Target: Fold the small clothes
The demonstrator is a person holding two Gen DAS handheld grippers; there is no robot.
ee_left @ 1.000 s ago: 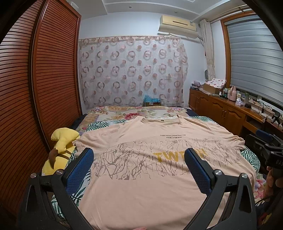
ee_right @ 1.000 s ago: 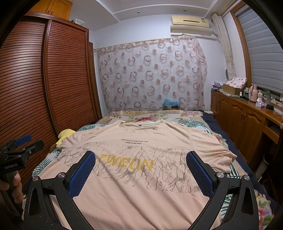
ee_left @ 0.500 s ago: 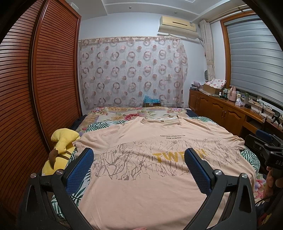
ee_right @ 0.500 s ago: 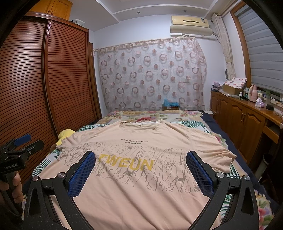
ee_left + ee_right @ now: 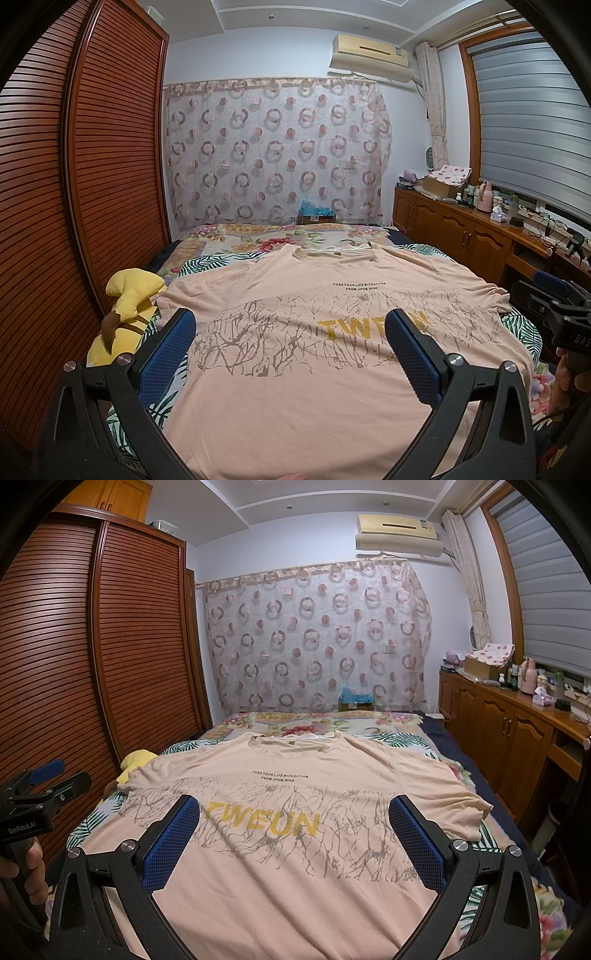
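Observation:
A peach T-shirt (image 5: 295, 369) (image 5: 295, 867) with yellow lettering and a grey branch print lies flat, face up, on the bed, collar at the far end. My left gripper (image 5: 290, 332) hovers open above the shirt's lower left part, holding nothing. My right gripper (image 5: 295, 819) hovers open above the lower right part, also with nothing between its blue pads. Each gripper shows in the other's view: the right one (image 5: 557, 314) at the right edge, the left one (image 5: 37, 794) at the left edge, each held by a hand.
The bed (image 5: 258, 240) has a floral and leaf-print cover. A yellow plush toy (image 5: 125, 306) lies at its left edge by the slatted wooden wardrobe (image 5: 74, 184). A wooden cabinet (image 5: 517, 731) with bottles and boxes runs along the right wall.

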